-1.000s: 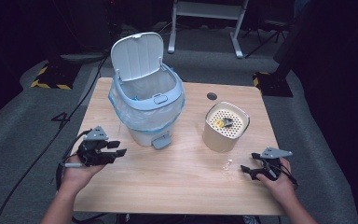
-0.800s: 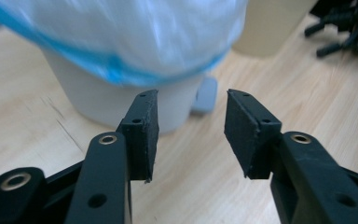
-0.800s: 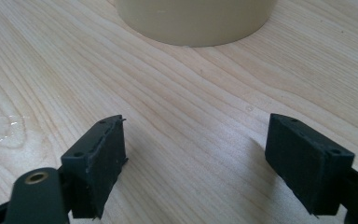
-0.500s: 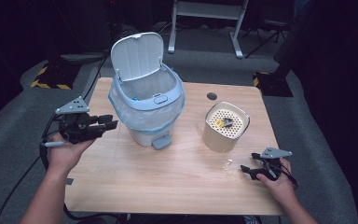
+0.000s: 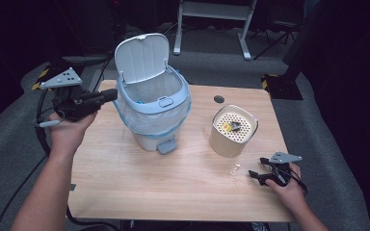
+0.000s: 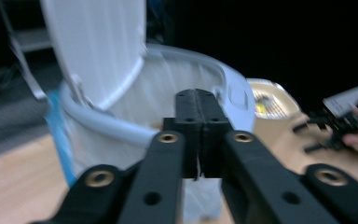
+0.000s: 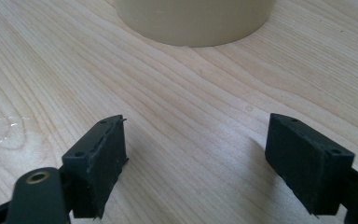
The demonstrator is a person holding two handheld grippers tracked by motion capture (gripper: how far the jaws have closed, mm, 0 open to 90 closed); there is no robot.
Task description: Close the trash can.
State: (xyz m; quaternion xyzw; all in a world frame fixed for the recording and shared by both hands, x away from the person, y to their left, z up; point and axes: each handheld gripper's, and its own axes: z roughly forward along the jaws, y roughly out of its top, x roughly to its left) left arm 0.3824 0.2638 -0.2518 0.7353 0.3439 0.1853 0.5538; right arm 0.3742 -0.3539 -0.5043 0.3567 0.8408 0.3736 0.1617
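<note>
On the wooden table [image 5: 173,183] stood a small white pedal bin [image 5: 153,108] with a pale blue rim, its lid [image 5: 141,57] tipped up and a liner bag hanging over the edge. At the bin's left side the person's left hand [image 5: 67,132] held the left gripper [image 5: 110,95] raised above the table, jaws pressed flat together with nothing between them, tips just beside the blue rim. Right of the bin, apart from it, sat a cream canister [image 5: 233,131] with a perforated top and a small yellow and dark object lying on it. Near the table's front right corner the right gripper [image 5: 253,175] lay low over the wood, jaws spread wide and empty, the canister's base ahead of them. A wet smear [image 7: 7,130] glistened on the wood by one jaw.
</note>
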